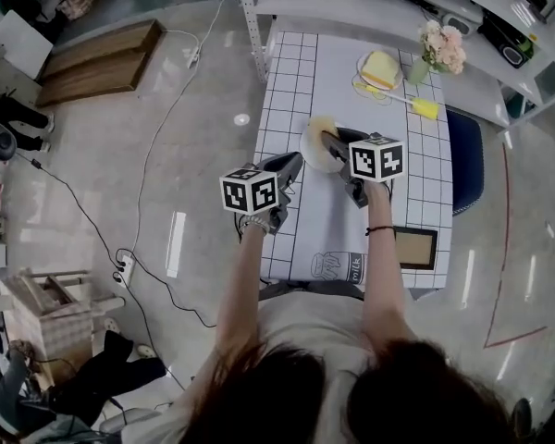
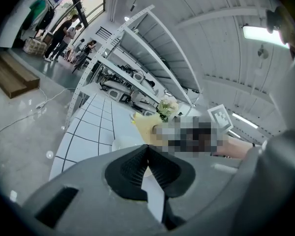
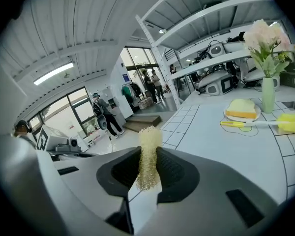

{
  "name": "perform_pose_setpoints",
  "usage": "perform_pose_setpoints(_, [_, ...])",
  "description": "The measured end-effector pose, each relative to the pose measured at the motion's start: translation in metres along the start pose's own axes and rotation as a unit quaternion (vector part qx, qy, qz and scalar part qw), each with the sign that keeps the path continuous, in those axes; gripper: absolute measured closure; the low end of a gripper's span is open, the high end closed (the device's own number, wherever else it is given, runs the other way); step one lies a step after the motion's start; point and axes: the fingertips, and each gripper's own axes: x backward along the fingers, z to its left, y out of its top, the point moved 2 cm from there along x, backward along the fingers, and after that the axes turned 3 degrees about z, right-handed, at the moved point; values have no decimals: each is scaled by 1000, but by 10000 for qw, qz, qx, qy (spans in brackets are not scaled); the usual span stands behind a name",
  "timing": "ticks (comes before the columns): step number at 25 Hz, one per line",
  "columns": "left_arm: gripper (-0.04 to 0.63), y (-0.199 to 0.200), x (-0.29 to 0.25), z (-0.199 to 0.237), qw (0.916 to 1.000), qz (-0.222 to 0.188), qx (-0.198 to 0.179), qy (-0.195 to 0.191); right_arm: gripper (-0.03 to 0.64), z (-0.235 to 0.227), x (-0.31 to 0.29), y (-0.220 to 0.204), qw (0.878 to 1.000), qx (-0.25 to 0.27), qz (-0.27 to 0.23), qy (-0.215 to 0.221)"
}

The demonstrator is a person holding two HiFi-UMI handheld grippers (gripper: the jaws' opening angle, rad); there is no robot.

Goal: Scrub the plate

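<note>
A small white plate [image 1: 312, 155] lies mid-table on the grid-pattern cloth. My left gripper [image 1: 294, 163] meets the plate's left rim. In the left gripper view its jaws [image 2: 147, 149] are pressed together with the plate [image 2: 123, 144] right at their tips. My right gripper [image 1: 331, 141] hangs over the plate and is shut on a yellow mesh scrubber [image 1: 322, 125]. In the right gripper view the scrubber [image 3: 150, 136] sticks up from between the jaws. The plate is hidden in that view.
At the table's far end stand a second plate with a yellow sponge [image 1: 381, 69], a yellow-headed brush [image 1: 418, 106] and a vase of pink flowers [image 1: 442, 46]. A dark frame [image 1: 414, 246] lies near the front right corner. A blue chair [image 1: 464, 160] is to the right, shelving behind.
</note>
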Motion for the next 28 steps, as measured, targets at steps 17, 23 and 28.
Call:
perform_pose_setpoints(17, [584, -27, -20, 12, 9983, 241, 527, 25, 541, -28, -40, -23, 9952, 342, 911, -59])
perform_pose_setpoints(23, [584, -33, -20, 15, 9976, 284, 620, 69, 542, -30, -49, -29, 9944, 270, 1019, -108])
perform_pose_setpoints(28, [584, -38, -21, 16, 9972, 329, 665, 62, 541, -35, -56, -39, 9930, -35, 1162, -195])
